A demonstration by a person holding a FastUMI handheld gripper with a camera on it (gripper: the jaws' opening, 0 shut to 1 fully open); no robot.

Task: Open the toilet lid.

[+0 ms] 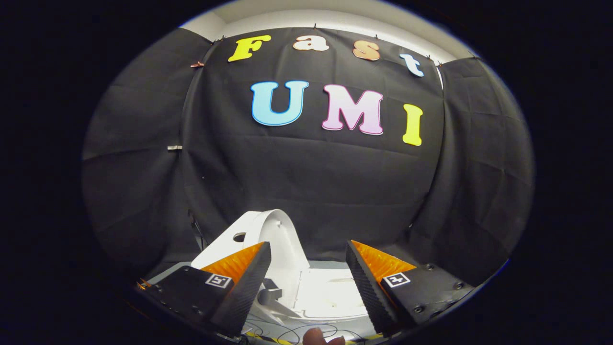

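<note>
A small white toilet (330,292) stands low between and just beyond my fingers. Its white lid (278,230) is raised and stands nearly upright, seen almost edge-on, close to the tip of the left finger. A round hole shows in the white part to the left of the lid. My gripper (307,245) is open, both fingers wide apart with nothing pressed between them. The left finger hides part of the lid's lower edge, and the right finger (366,282) stands beside the toilet's right side.
Black cloth walls close the booth behind and on both sides of the toilet. Thin dark cables (287,330) lie on the white floor just below the fingers. Part of a person's finger (318,336) shows at the very bottom between them.
</note>
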